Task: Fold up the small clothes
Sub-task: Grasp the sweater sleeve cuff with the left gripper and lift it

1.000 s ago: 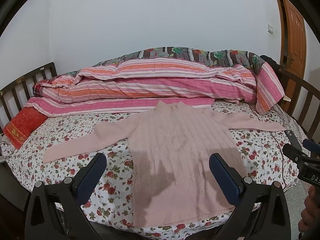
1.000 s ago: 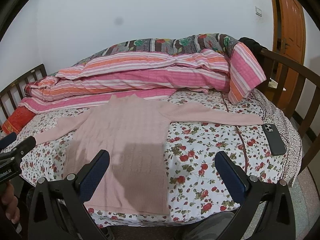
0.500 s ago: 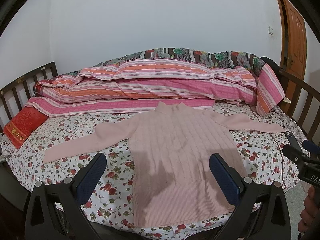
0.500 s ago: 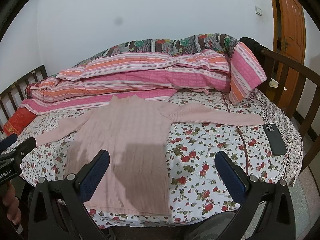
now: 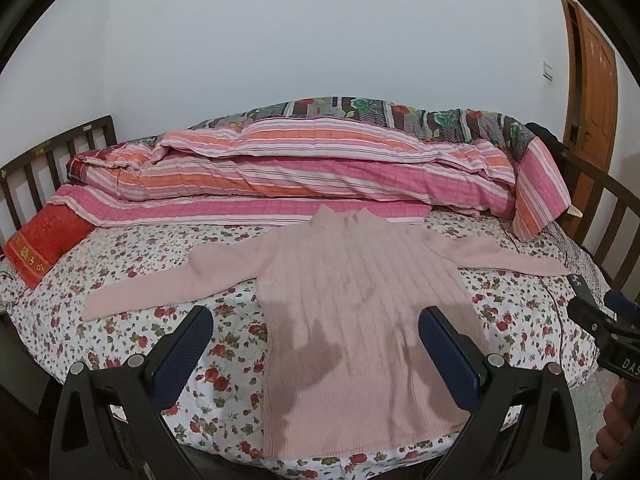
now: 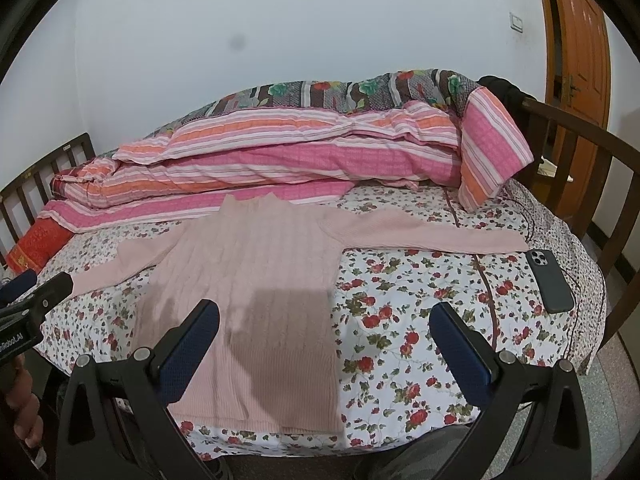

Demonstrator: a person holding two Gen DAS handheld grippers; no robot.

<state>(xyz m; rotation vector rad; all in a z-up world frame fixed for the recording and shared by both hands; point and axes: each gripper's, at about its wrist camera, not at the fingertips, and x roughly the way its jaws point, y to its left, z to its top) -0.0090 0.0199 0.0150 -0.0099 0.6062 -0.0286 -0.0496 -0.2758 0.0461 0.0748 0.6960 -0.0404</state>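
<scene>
A pink ribbed sweater [image 5: 356,312] [image 6: 256,292] lies flat on the floral bedsheet [image 5: 132,272] [image 6: 412,320], collar away from me, both sleeves spread out sideways. Its hem is at the bed's near edge. My left gripper [image 5: 314,344] hovers open above the lower half of the sweater, holding nothing. My right gripper [image 6: 324,340] is open too, above the sweater's lower right side and the sheet beside it. Each gripper shows at the edge of the other's view, held by a hand.
A rolled pink striped quilt [image 5: 300,172] [image 6: 288,152] fills the back of the bed. A red cushion [image 5: 44,240] lies at the left. A dark phone [image 6: 550,280] rests by the right sleeve's end. Wooden rails [image 6: 580,160] bound both ends; a door [image 6: 576,40] stands right.
Both views have shifted very slightly, with the bed sitting a little lower in frame. The sweater has not moved and both grippers stay open.
</scene>
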